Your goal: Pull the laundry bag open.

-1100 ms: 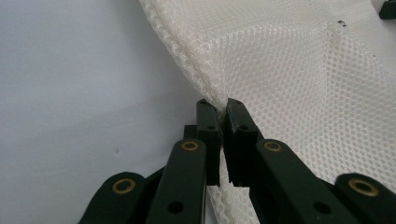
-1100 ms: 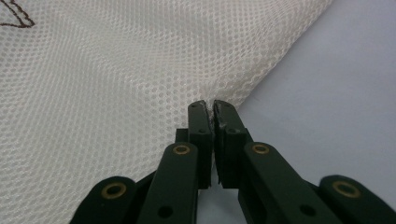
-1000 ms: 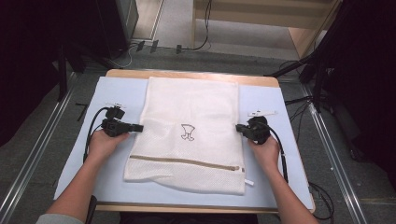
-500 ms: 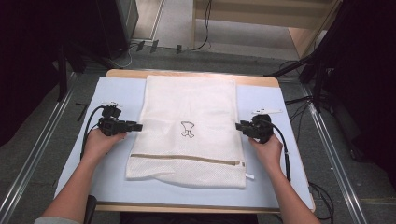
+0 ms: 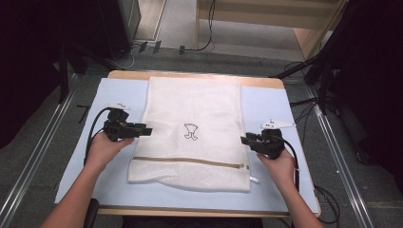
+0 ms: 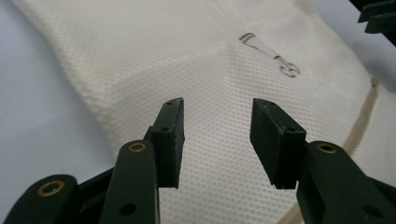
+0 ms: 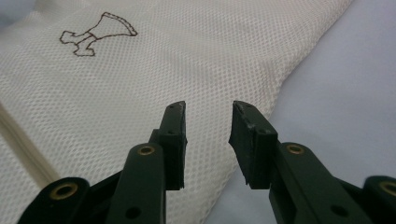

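mesh laundry bag (image 5: 192, 135) is laid flat in the middle of the surface (image 5: 275, 102), zipper (image 5: 187, 160) toward the person. left gripper (image 5: 145, 129) is held at its left edge, right gripper (image 5: 245, 139) at its right edge; both have just been opened, jaws apart, nothing clamped between them.

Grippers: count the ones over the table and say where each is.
2. The left gripper is at the mesh bag's left edge, the right gripper at its right edge, both open.
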A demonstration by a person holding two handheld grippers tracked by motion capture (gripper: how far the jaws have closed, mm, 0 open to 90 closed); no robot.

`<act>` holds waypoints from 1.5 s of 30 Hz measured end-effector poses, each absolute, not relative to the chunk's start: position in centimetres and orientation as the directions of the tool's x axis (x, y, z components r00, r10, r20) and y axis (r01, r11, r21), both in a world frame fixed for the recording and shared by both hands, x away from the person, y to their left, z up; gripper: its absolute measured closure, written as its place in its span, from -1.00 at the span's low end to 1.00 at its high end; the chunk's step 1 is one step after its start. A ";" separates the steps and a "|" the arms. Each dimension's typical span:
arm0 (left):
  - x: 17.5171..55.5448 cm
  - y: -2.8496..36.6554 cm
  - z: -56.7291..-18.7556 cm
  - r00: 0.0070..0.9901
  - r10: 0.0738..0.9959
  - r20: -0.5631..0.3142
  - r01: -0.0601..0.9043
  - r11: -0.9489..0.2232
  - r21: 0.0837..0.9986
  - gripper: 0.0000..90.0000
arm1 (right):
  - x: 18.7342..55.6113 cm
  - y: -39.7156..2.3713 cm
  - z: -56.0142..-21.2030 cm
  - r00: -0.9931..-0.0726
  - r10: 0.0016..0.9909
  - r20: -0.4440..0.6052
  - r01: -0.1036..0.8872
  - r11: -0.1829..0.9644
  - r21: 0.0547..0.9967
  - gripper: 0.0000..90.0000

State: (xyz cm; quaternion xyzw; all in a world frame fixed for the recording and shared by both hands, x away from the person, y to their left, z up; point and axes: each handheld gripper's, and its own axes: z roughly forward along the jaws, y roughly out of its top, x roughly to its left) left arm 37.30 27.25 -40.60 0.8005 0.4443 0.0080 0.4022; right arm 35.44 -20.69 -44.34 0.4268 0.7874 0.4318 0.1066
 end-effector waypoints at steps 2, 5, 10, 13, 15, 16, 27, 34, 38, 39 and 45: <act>37.0 26.5 -40.4 0.619 0.705 -0.346 0.698 -0.292 0.654 0.28 | 34.9 -20.9 -44.2 -0.618 0.759 0.203 0.579 0.265 0.771 0.54; 36.6 25.4 -40.3 0.642 0.679 -0.356 0.688 -0.306 0.658 0.37 | 34.1 -21.1 -44.3 -0.624 0.752 0.215 0.588 0.269 0.763 0.62; 35.9 23.3 -39.9 0.680 0.646 -0.346 0.656 -0.327 0.680 0.45 | 33.0 -21.0 -44.8 -0.643 0.730 0.232 0.603 0.296 0.741 0.74; 35.8 22.3 -39.9 0.696 0.625 -0.355 0.654 -0.347 0.672 0.60 | 32.5 -20.9 -45.0 -0.652 0.721 0.235 0.609 0.313 0.729 0.83; 35.7 21.6 -40.0 0.710 0.607 -0.356 0.648 -0.365 0.668 0.72 | 32.2 -20.9 -45.1 -0.659 0.715 0.235 0.607 0.320 0.728 0.92; 35.7 21.2 -40.0 0.712 0.601 -0.363 0.649 -0.365 0.668 0.75 | 32.1 -20.9 -45.1 -0.663 0.711 0.234 0.605 0.326 0.726 0.97; 35.9 18.5 -40.5 0.744 0.560 -0.364 0.629 -0.403 0.665 0.99 | 32.1 -20.7 -46.9 -0.671 0.696 0.255 0.643 0.376 0.667 1.00; 35.8 16.7 -40.8 0.766 0.535 -0.358 0.611 -0.432 0.663 0.99 | 31.7 -20.7 -47.4 -0.679 0.683 0.269 0.644 0.378 0.665 1.00; 35.9 16.3 -40.9 0.773 0.525 -0.355 0.605 -0.442 0.663 0.98 | 31.3 -20.8 -47.3 -0.686 0.673 0.277 0.639 0.375 0.672 1.00; 35.9 16.2 -40.9 0.773 0.524 -0.356 0.605 -0.445 0.660 0.97 | 31.2 -20.8 -47.3 -0.684 0.673 0.282 0.643 0.374 0.668 1.00; 36.0 15.6 -41.0 0.784 0.510 -0.354 0.596 -0.458 0.660 0.95 | 30.7 -20.5 -47.3 -0.697 0.657 0.289 0.643 0.394 0.657 1.00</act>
